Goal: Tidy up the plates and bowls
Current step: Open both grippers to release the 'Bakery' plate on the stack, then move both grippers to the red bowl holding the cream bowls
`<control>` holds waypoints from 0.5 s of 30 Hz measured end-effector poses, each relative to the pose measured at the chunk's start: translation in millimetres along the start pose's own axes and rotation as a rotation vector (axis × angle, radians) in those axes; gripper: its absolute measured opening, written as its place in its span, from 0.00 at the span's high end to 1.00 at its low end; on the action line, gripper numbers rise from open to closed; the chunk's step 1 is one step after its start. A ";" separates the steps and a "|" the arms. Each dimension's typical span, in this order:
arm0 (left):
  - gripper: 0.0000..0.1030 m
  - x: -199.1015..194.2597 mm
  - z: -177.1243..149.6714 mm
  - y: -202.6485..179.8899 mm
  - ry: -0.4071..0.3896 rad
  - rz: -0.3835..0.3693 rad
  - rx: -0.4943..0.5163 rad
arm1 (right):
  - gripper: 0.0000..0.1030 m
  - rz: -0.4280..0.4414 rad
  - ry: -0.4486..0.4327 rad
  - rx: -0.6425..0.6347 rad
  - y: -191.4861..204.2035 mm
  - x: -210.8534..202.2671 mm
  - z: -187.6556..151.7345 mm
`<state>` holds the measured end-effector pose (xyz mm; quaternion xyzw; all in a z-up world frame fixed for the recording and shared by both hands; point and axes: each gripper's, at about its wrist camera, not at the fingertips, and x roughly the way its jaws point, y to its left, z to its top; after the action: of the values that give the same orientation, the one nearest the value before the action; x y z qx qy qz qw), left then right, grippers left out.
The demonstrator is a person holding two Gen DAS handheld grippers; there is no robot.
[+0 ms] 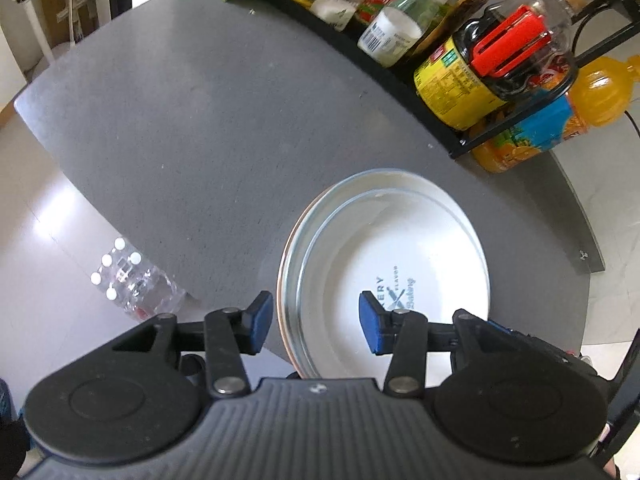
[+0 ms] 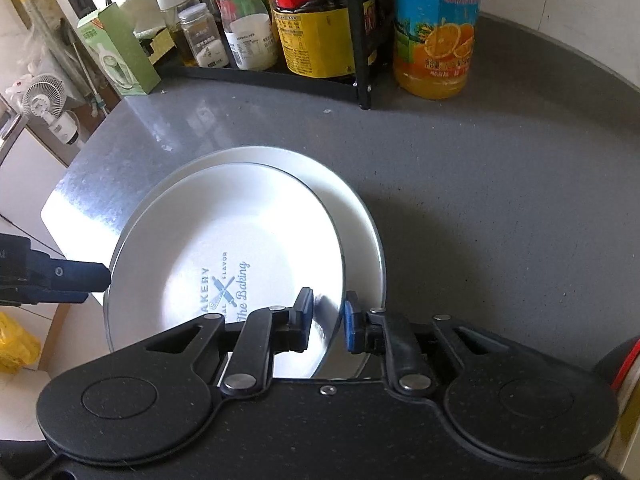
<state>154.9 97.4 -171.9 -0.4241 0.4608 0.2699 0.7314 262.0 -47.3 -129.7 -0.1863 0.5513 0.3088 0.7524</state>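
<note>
- The left gripper (image 1: 316, 322) stands spread wide at the near left edge of the plates. Its left blue pad (image 1: 262, 318) is outside the rim and its right pad over the plate's well; neither visibly presses the rim.
- The upper plate (image 2: 224, 264), white enamel with a thin metal rim and a blue "Bakery" print, lies nested slightly off-centre on a larger white plate (image 2: 360, 216). The lower one shows as a crescent at the far right.
- Both plates sit on the grey speckled countertop (image 2: 480, 200), close to its near left edge.
- The right gripper (image 2: 328, 318) has its jaws drawn near and straddling the upper plate's right rim; whether they actually pinch it, I cannot tell.
- The coming move likely turns on this: each tool holds an opposite side of the same rim, so the plate lies between them.
- At the back, well apart, a black rack (image 2: 362, 80) holds glossy condiment bottles, with an orange juice bottle (image 2: 436, 28) just beside it.
</note>
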 end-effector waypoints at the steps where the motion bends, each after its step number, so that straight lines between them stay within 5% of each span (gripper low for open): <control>1: 0.56 -1.7 1.4 -1.9 -0.003 0.002 0.002 | 0.80 0.000 -0.004 0.002 -0.4 -1.8 0.9; 8: 0.44 -10.7 12.9 -28.7 -0.033 0.009 0.054 | 0.77 0.038 -0.055 0.038 -20.6 -30.5 7.9; 15: 0.26 -7.7 13.1 -84.2 -0.034 -0.016 0.187 | 0.61 0.057 -0.113 0.167 -62.1 -74.2 -0.9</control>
<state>223.6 67.1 -130.8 -0.3529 0.4682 0.2272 0.7776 288.0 -113.0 -63.6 -0.0893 0.5369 0.2931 0.7860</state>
